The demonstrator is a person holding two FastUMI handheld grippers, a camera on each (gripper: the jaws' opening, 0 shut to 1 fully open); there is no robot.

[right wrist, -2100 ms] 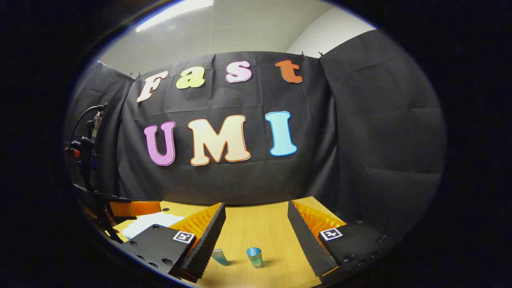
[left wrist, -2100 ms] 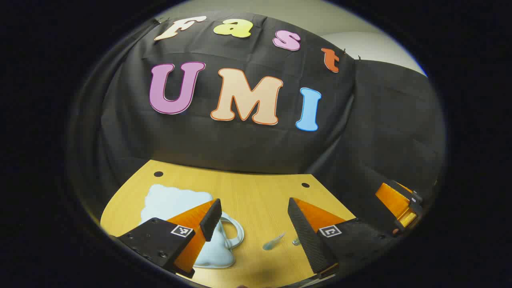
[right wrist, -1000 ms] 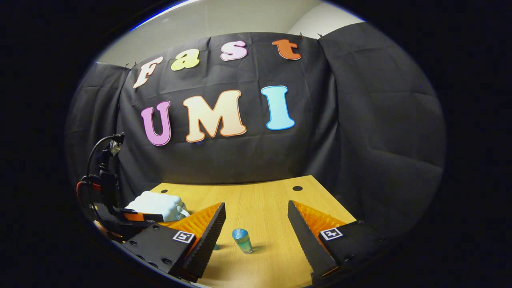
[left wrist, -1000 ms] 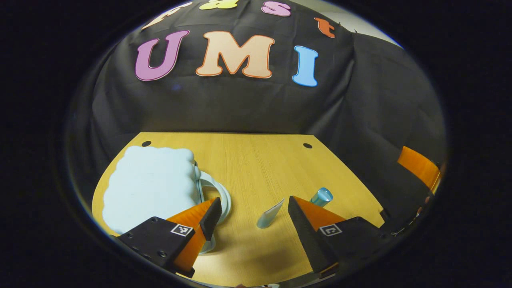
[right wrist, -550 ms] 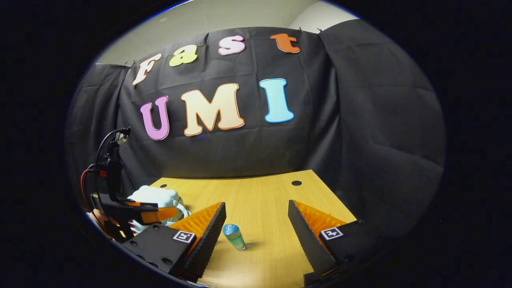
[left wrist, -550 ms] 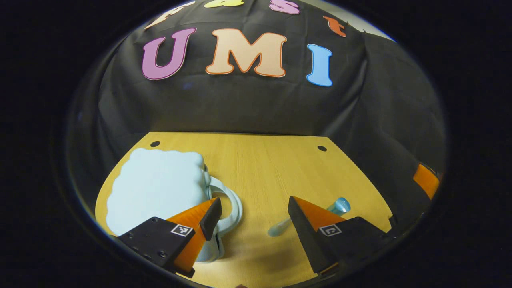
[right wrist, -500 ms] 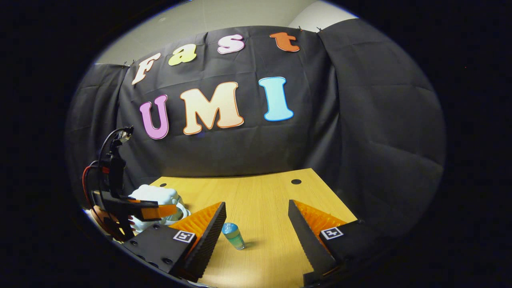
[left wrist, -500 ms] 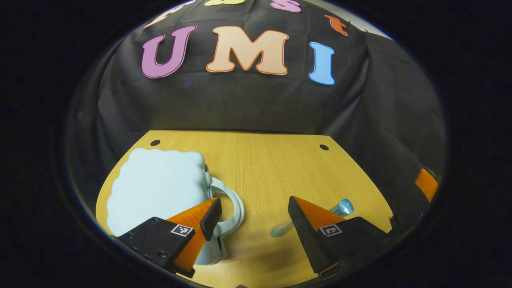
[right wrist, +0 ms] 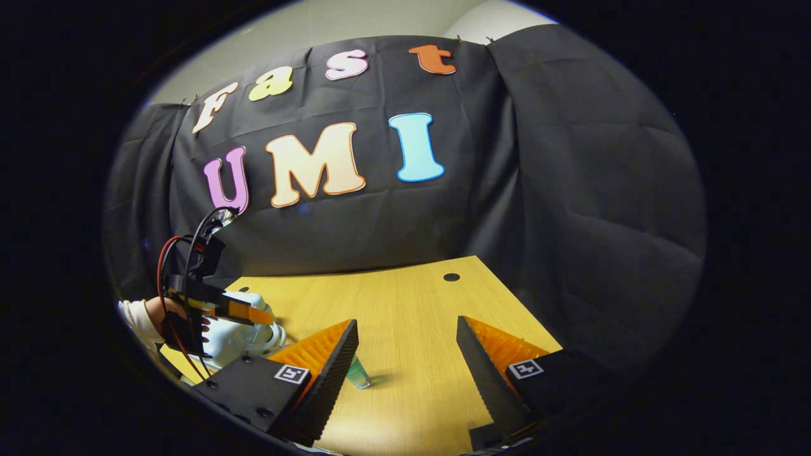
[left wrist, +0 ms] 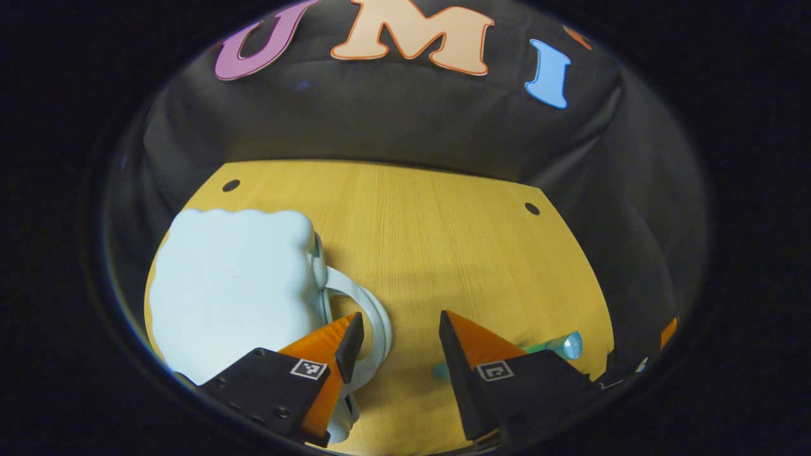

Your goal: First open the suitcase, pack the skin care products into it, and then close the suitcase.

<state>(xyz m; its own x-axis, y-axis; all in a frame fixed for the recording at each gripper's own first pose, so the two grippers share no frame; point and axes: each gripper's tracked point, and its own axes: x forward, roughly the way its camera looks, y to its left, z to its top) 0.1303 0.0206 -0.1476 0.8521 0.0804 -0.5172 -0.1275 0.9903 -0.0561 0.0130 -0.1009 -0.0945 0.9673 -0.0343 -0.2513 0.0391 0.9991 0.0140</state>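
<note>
The left hand-held gripper [left wrist: 396, 332] has lowered, narrowed yet unclenched, beside the suitcase [left wrist: 234, 285] handle pointing right.

The left tool [left wrist: 396, 339] now sits lower and closer over the suitcase [left wrist: 234, 285], its fingers narrowed, one seemingly inside the handle loop [left wrist: 374, 316]. The bottle [right wrist: 358, 373] slips behind the right tool's [right wrist: 405, 351] finger.
</note>
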